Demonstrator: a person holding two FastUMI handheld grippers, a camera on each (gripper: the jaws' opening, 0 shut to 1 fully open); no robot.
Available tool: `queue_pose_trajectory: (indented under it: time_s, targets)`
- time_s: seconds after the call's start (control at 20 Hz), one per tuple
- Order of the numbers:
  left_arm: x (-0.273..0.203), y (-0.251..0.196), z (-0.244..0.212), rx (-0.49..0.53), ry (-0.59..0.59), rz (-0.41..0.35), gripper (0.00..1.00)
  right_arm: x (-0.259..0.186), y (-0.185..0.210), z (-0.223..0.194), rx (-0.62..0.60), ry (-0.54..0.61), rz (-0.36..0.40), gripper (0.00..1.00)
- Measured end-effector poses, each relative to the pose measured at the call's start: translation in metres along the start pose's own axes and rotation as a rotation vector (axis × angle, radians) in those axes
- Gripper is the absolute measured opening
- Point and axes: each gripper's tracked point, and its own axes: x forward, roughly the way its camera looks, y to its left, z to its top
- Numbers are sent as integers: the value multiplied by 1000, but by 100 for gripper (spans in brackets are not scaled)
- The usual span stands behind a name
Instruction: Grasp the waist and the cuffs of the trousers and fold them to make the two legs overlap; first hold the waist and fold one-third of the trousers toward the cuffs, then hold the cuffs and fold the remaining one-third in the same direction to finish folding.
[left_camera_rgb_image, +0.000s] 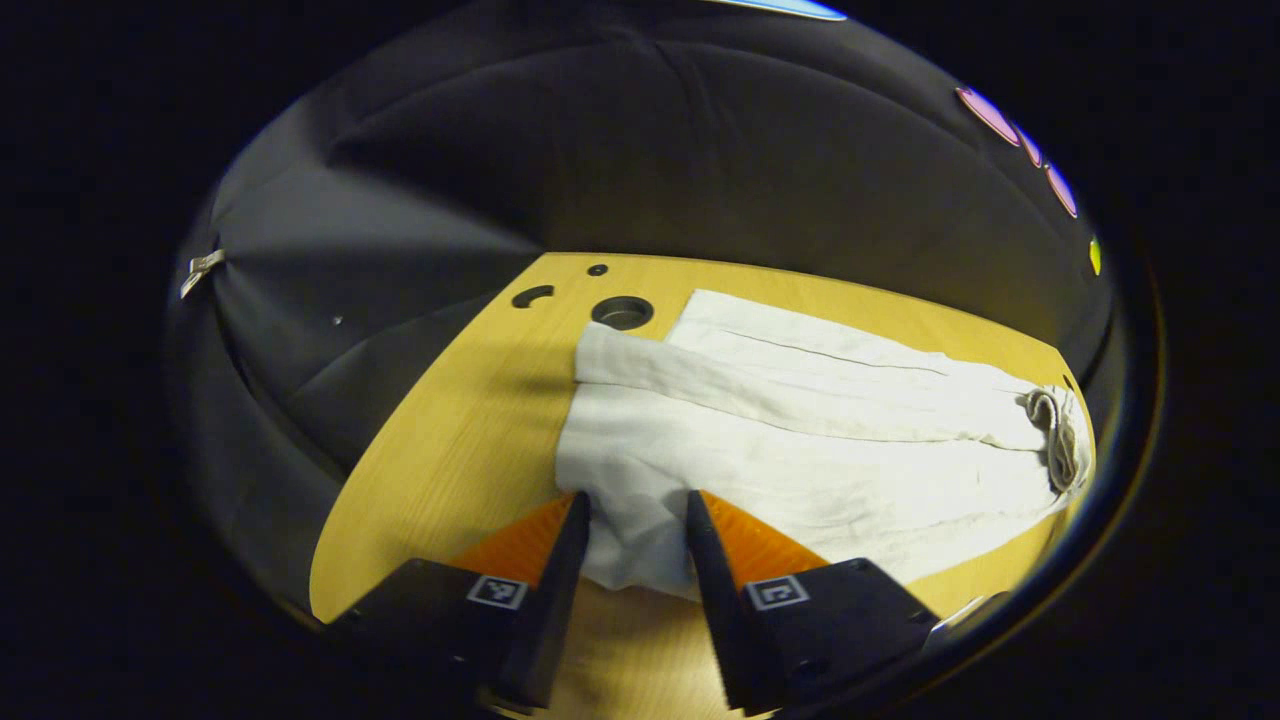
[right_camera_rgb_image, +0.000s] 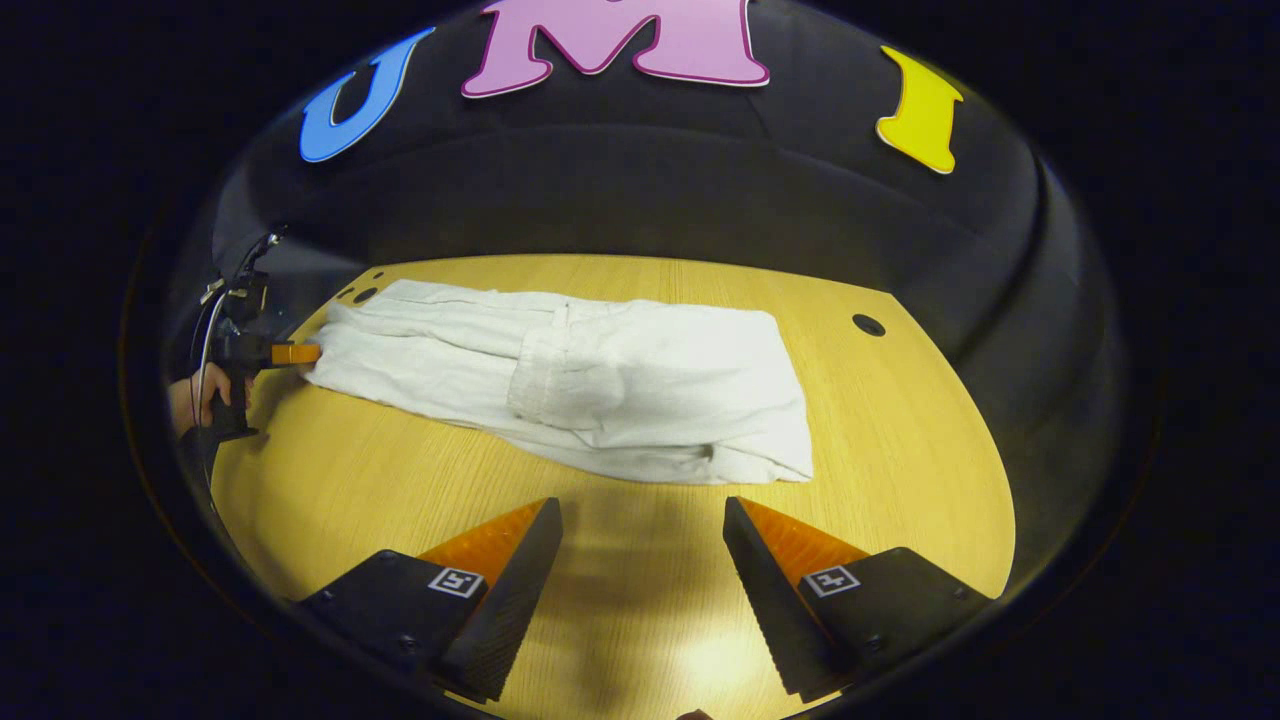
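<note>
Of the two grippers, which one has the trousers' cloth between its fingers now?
The left gripper: the cuff end of the white trousers lies between its fingers. The right gripper hangs open over bare table, apart from the cloth.

The trousers (right_camera_rgb_image: 560, 385) lay flat on the desk (right_camera_rgb_image: 620, 580), stretched lengthwise across it. In your left gripper view, your left claw (left_camera_rgb_image: 636, 515) sat at the near end of the trousers, a fold of cloth between its fingers. In your right gripper view, your right claw (right_camera_rgb_image: 642, 520) hovered over bare desk, just before the trousers' near edge, apart from them.
</note>
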Motion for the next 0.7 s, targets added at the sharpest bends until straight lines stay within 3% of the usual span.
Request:
queue_pose_trajectory:
  time_s: [0.05,0.15,0.35,0.45,0.65,0.7]
  targets:
    - [0,-4,0,14,4,-13,48,-3,1,-3,-11,4,2,100]
    - [1,-8,1,25,7,-13,33,-7,0,-4,-23,0,-1,100]
    - [0,-13,2,13,-2,-11,13,-22,-8,0,-14,-18,-15,99]
    - [0,-13,3,10,-15,7,6,-34,-17,2,-22,-29,-33,98]
    - [-6,-16,13,-41,-54,12,2,-62,-43,3,-15,-46,-75,98]
    - [-11,-15,19,-64,-77,14,5,-68,-50,2,-9,-49,-87,98]
